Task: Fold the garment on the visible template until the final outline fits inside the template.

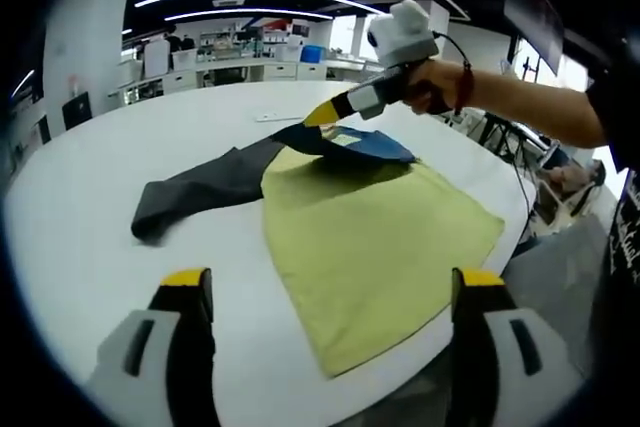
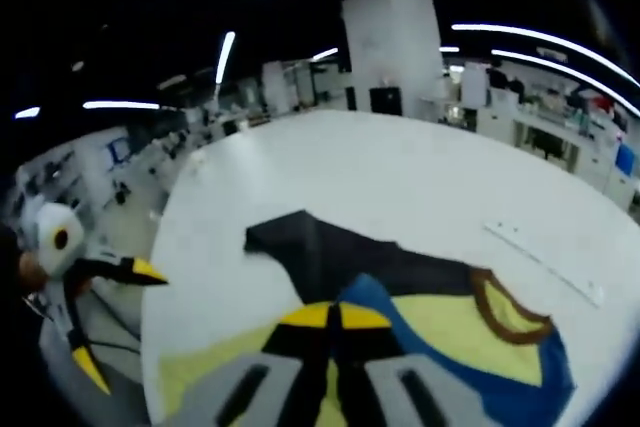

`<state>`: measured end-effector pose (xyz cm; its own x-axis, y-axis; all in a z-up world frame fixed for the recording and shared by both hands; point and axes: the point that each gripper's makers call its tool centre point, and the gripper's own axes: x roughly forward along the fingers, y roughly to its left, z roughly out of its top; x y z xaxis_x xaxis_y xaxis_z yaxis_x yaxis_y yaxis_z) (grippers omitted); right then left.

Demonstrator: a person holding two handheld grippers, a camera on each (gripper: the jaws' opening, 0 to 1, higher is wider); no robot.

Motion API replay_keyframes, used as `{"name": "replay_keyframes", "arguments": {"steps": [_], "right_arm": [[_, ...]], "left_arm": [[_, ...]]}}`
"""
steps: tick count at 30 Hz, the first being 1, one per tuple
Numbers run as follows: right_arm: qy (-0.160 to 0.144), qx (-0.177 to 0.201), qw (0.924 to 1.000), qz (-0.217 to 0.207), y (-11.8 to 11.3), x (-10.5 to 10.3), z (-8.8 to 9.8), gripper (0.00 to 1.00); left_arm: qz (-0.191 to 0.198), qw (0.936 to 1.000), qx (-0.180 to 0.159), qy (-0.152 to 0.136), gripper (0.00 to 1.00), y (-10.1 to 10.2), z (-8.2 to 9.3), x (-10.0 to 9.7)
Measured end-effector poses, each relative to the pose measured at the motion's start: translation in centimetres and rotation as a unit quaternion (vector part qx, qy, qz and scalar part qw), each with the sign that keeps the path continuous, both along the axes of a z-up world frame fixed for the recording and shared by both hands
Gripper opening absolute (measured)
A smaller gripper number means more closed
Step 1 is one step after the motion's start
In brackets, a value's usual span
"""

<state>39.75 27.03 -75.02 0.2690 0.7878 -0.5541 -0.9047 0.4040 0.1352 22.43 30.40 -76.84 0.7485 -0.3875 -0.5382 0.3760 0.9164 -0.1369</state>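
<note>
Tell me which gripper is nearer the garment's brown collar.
Right. The right gripper is shut on the garment at its blue shoulder, just beside the brown collar. The left gripper hangs open, apart from the cloth, at the garment's opposite yellow end.

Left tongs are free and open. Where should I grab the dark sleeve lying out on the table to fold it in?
Probably take the dark sleeve at its cuff, the free end farthest from the yellow shirt body. It lies flat and stretched away from the body, so come in low from beyond the cuff with the open left tongs. The right tongs already pinch the collar.
</note>
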Motion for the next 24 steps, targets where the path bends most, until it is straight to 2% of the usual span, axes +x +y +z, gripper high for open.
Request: {"name": "replay_keyframes", "arguments": {"steps": [7,10,13,16,21,24], "right_arm": [[0.009,0.004,0.9998,0.016,1.1,-1.3,-1.4,0.0],[0.004,-0.01,0.9998,0.016,1.0,-1.7,-2.3,0.0],[-0.016,-0.03,0.9992,0.02,0.9,-1.9,-3.2,0.0],[-0.019,-0.037,0.999,0.016,1.0,-1.8,-3.8,0.0],[-0.033,-0.039,0.9986,0.011,1.3,-1.7,-4.1,0.0],[-0.031,-0.026,0.9992,-0.001,1.6,-1.6,-3.9,0.0]], "left_arm": [[0.003,1.0,0.0,-0.004,0.96,0.0,0.3,0.0],[0.003,1.0,0.001,-0.004,0.96,0.0,0.2,-0.1],[0.004,1.0,0.0,-0.005,0.96,0.1,0.2,-0.1],[0.005,1.0,0.001,-0.005,0.96,0.2,0.2,-0.1],[0.007,1.0,0.001,-0.006,0.97,0.2,0.2,-0.1],[0.007,0.9999,0.002,-0.008,0.97,0.3,0.2,-0.1]]}}
